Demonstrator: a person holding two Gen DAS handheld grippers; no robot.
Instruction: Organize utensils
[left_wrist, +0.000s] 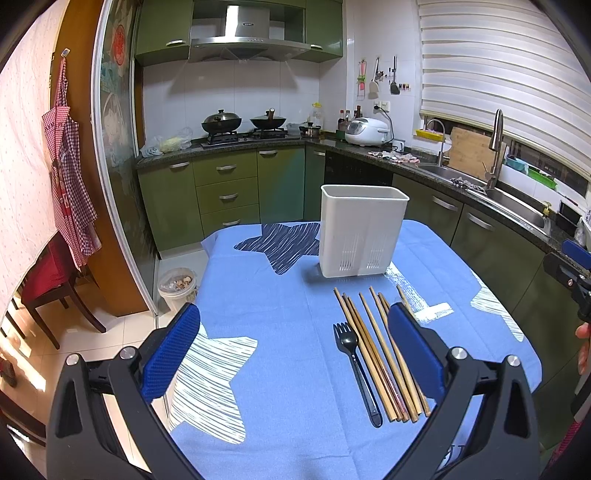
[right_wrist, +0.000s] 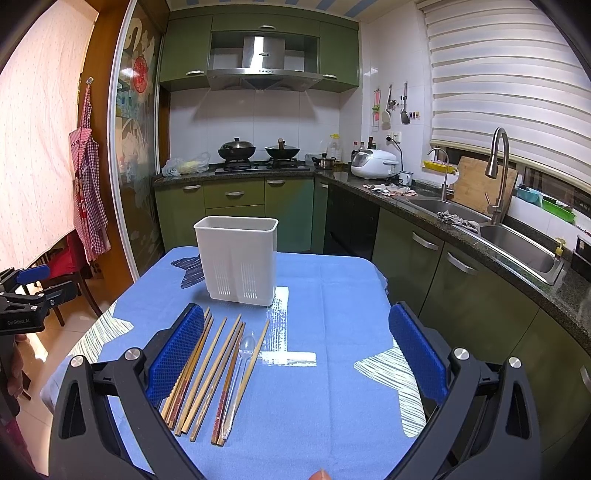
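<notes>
A white plastic utensil holder (left_wrist: 360, 230) stands upright on the blue star-patterned tablecloth (left_wrist: 280, 332); it also shows in the right wrist view (right_wrist: 238, 258). In front of it lie several wooden chopsticks (left_wrist: 373, 350), also in the right wrist view (right_wrist: 210, 373), with a black plastic fork (left_wrist: 354, 365) to their left and a clear plastic spoon (right_wrist: 242, 363) among them. My left gripper (left_wrist: 291, 354) is open and empty above the table, its right finger over the chopsticks. My right gripper (right_wrist: 295, 354) is open and empty, its left finger over the chopsticks.
The table edge drops off at left toward a white bucket (left_wrist: 177, 286) on the floor and a red-cushioned chair (left_wrist: 51, 280). Green cabinets and a counter with a sink (right_wrist: 517, 243) run along the right side. A stove with two woks (right_wrist: 258, 151) stands at the back.
</notes>
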